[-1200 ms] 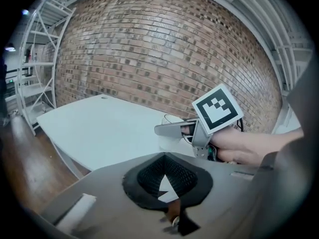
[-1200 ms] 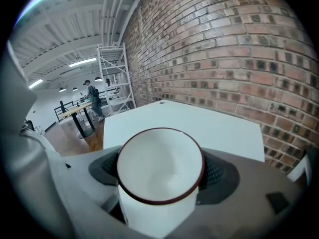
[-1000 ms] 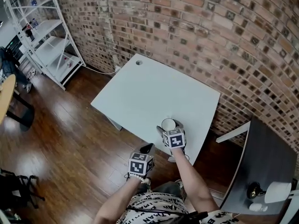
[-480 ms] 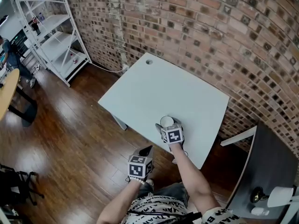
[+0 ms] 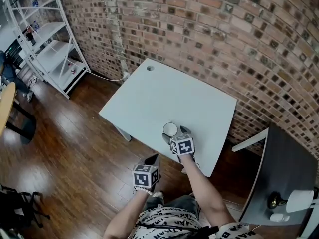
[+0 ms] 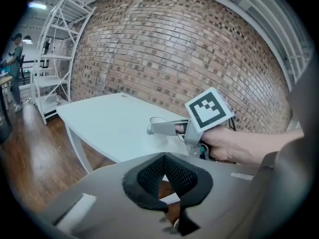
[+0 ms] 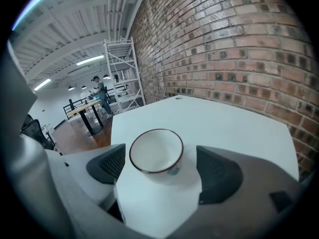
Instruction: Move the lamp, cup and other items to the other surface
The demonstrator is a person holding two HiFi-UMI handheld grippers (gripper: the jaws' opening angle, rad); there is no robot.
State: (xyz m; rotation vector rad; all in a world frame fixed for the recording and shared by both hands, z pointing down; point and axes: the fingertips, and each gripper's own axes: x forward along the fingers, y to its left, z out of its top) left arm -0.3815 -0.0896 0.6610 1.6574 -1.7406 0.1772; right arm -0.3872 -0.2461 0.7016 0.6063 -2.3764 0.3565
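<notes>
A white cup (image 5: pixel 170 129) with a dark rim stands upright on the pale white table (image 5: pixel 164 93), near its front edge. My right gripper (image 5: pixel 174 132) reaches over that edge with a jaw on each side of the cup. In the right gripper view the cup (image 7: pixel 156 152) sits between the pads (image 7: pixel 107 166) with a gap on both sides, and the jaws are opening. My left gripper (image 5: pixel 152 160) hangs over the wooden floor in front of the table, shut and empty. A white lamp (image 5: pixel 299 200) stands on the dark table (image 5: pixel 279 158) at the lower right.
A brick wall (image 5: pixel 199 29) runs behind the white table. White metal shelving (image 5: pixel 45 39) stands at the far left, with a round wooden table (image 5: pixel 6 103) and a black chair (image 5: pixel 17 203) on the floor. A small white object (image 5: pixel 276 217) lies beside the lamp.
The right gripper's jaws have come off the cup, which stays on the white table. The left gripper has barely moved.
</notes>
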